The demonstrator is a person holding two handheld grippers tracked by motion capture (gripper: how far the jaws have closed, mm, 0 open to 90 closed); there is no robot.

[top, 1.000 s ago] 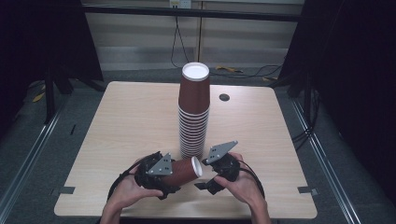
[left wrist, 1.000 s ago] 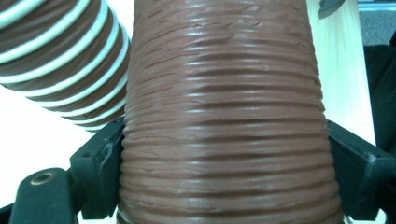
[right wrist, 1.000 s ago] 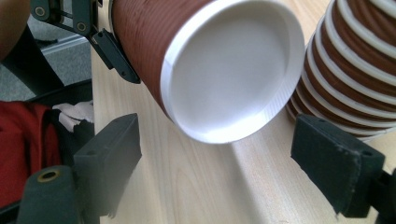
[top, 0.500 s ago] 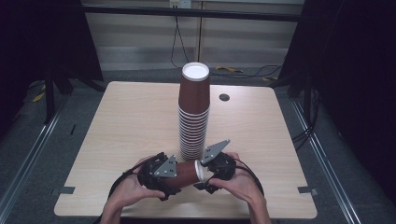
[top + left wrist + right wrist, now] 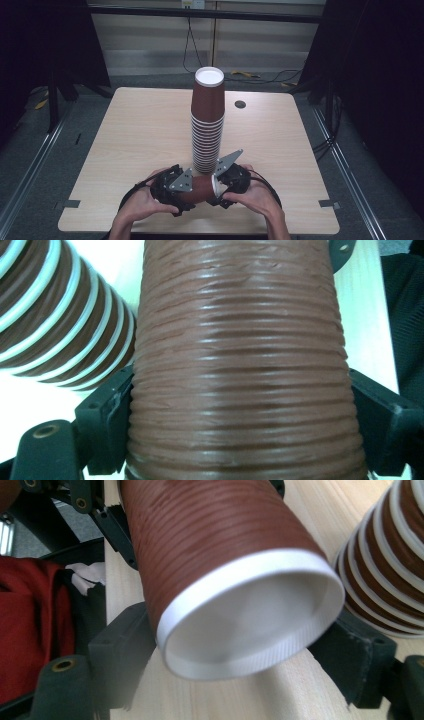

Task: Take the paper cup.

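- A single brown paper cup (image 5: 202,187) lies on its side near the table's (image 5: 130,130) 6 o'clock edge, white rim pointing toward 3 o'clock, held between both grippers.
- The left gripper (image 5: 172,186) sits at the cup's 9 o'clock end; in the left gripper view its black jaws are clenched on the ribbed cup wall (image 5: 240,370), one on each flank.
- The right gripper (image 5: 229,184) sits at the rim end. In the right gripper view its jaws flank the white rim (image 5: 250,610) closely, but I cannot tell whether they press on it.
- A tall stack of upturned brown cups (image 5: 207,120) stands just beyond, at 12 o'clock from the held cup, near the table's centre.
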